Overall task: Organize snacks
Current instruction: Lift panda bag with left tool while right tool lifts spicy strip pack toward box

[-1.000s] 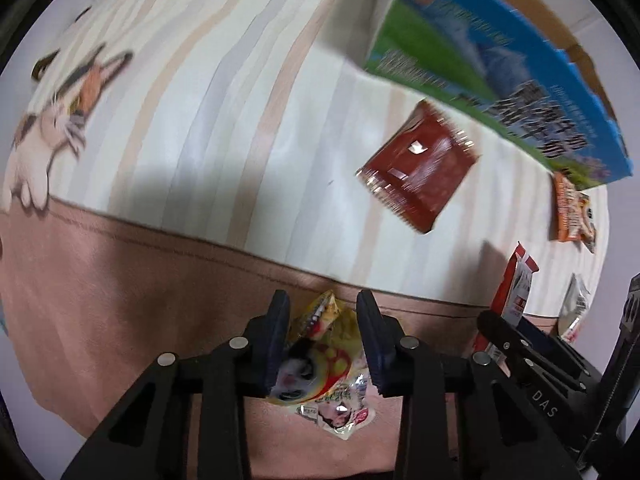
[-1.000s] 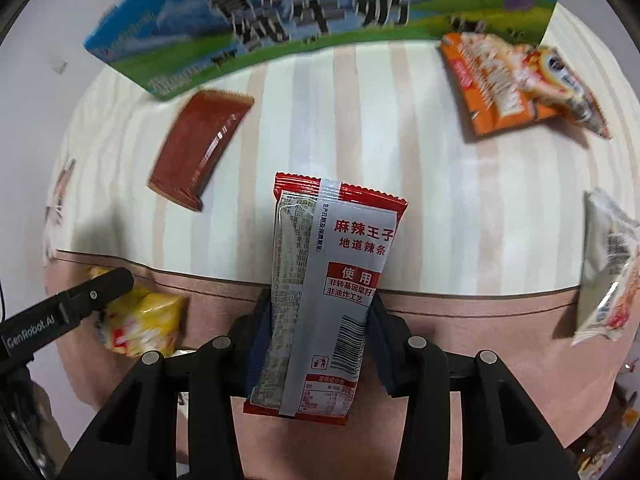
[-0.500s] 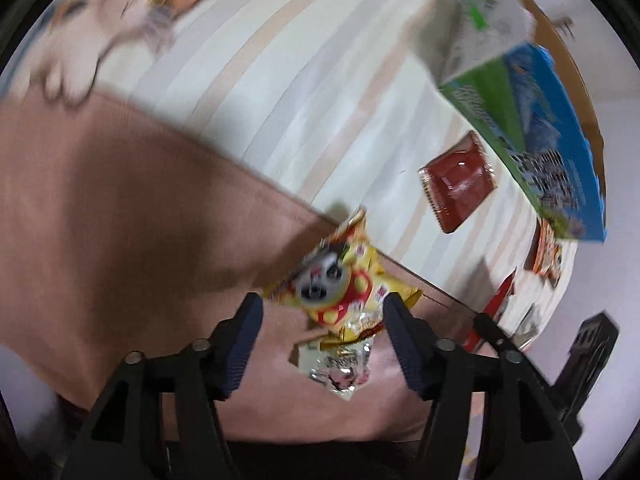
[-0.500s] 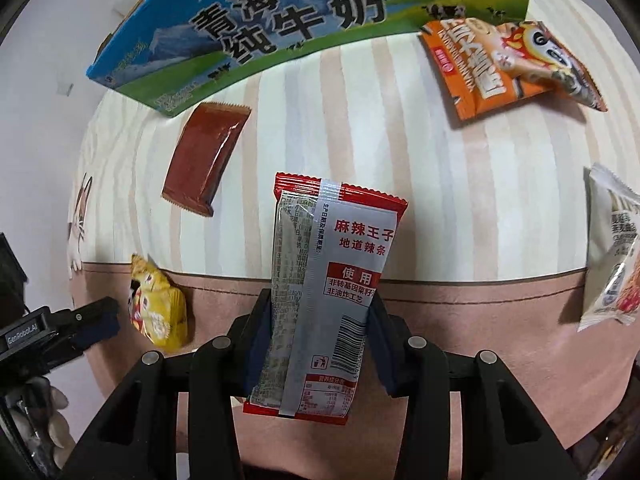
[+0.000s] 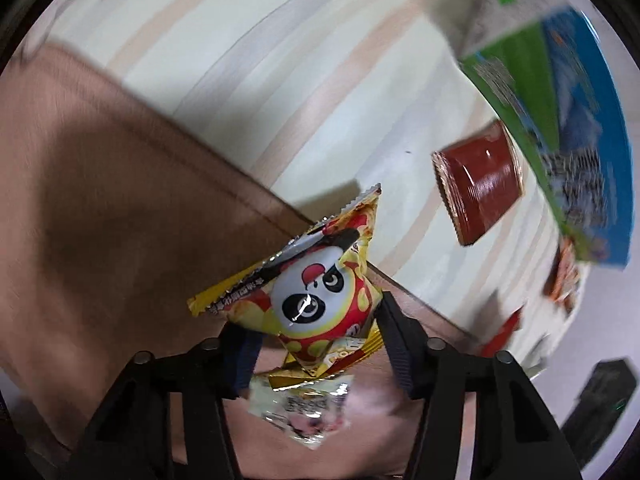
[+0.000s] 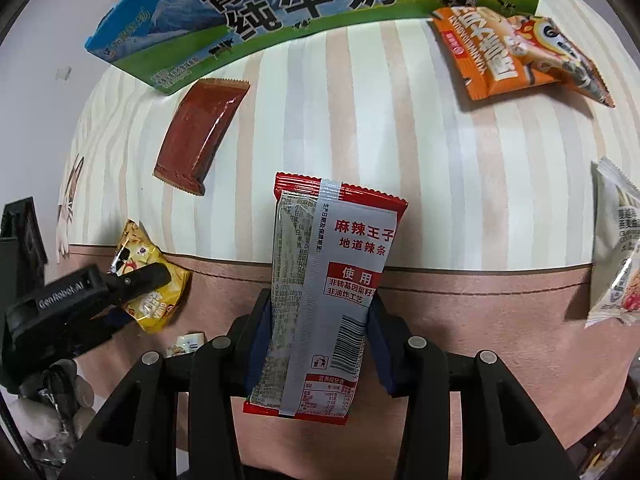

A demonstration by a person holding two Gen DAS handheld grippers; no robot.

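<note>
step: carrying snacks | left hand-held gripper around panda packet, grip unclear | right hand-held gripper clamps red-grey packet | next: likely carry to milk box

Red and silver spicy-strip packet upright, back side showing, barcode low. Yellow panda snack bag tilted, crumpled, over the brown border of the table. Small pale packet just below it, blurred. Dark red bar wrapper flat, diagonal, beside the blue-green milk carton. Orange packet and white packet lie well apart on the stripes.
</note>
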